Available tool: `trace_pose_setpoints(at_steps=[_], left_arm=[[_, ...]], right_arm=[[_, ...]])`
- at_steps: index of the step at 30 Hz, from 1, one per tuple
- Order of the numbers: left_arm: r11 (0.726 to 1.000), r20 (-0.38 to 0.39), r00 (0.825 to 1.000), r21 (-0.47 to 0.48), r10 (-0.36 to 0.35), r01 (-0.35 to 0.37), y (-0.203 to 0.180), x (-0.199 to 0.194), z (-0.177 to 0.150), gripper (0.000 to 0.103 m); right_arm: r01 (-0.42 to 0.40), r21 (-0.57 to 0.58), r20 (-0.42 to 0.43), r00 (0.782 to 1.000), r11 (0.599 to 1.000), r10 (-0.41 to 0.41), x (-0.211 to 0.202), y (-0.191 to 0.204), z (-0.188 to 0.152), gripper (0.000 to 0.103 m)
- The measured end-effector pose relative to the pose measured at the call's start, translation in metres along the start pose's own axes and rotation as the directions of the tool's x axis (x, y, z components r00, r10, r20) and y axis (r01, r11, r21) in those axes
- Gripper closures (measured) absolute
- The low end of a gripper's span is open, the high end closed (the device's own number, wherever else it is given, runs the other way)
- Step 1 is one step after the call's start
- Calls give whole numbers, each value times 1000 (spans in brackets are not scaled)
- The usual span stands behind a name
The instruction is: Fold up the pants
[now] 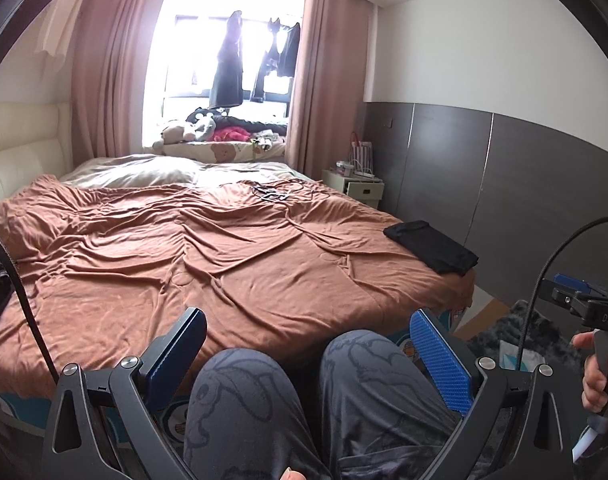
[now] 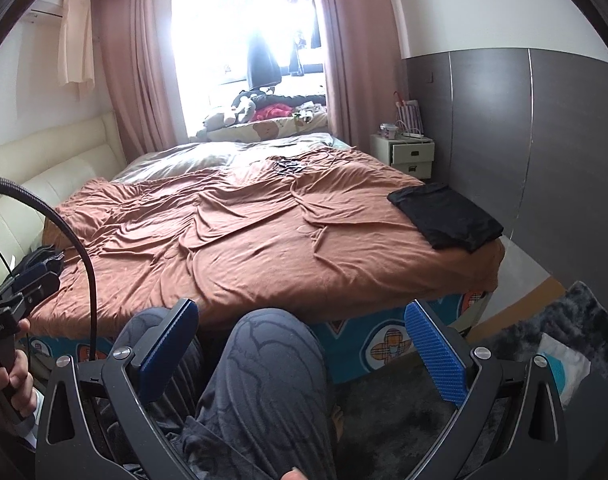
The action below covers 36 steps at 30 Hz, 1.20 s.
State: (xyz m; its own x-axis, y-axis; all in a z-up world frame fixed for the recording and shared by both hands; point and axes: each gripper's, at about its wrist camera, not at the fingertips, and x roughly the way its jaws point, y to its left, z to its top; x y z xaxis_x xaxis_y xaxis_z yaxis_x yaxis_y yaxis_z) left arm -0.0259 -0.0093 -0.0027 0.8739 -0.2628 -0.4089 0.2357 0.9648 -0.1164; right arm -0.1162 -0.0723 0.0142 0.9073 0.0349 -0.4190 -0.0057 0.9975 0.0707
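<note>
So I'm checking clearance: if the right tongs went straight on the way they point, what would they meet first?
Probably the person's knee, which sits between the open right tongs; beyond it, the bed. Depth is unclear.

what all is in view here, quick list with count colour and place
pants: 1, black, folded at bed's right corner
bedspread: 1, rust brown, over bed
headboard: 1, cream, left
curtains: 2, pink, flanking window
hanging clothes: several, dark, in window
soft toys: a pile, mixed, on sill
nightstand: 1, cream, far right
rug: 1, dark grey, floor
knees: 2, grey print, foreground
left claw: open, blue pads
right claw: open, blue pads
</note>
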Motion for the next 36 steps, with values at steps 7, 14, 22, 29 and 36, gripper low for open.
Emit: trace_pose_setpoints(at_steps=[7,14,22,29,36], left_arm=[[1000,3,1000,1,5,-5,-1,-3,-8,0],[1000,12,1000,-5,6,-6,-3,-6,-9,0],[1000,30,999,3,28,-28,-5,-7,-8,0],[1000,35,999,-11,28,-27,-3,-7,-8,0],[999,43,999,-12,33,-32,-1,-11,-8,0]], right_arm=[[9,15,23,1000,1000,-10,6,4,-10,0],[24,12,17,1000,1000,-24,14,7,-15,0],[25,16,18,1000,1000,-26,14,9,-15,0],[30,12,25,999,999,-31,15,12,-16,0],[29,14,15,999,999,-29,15,15,-16,0]])
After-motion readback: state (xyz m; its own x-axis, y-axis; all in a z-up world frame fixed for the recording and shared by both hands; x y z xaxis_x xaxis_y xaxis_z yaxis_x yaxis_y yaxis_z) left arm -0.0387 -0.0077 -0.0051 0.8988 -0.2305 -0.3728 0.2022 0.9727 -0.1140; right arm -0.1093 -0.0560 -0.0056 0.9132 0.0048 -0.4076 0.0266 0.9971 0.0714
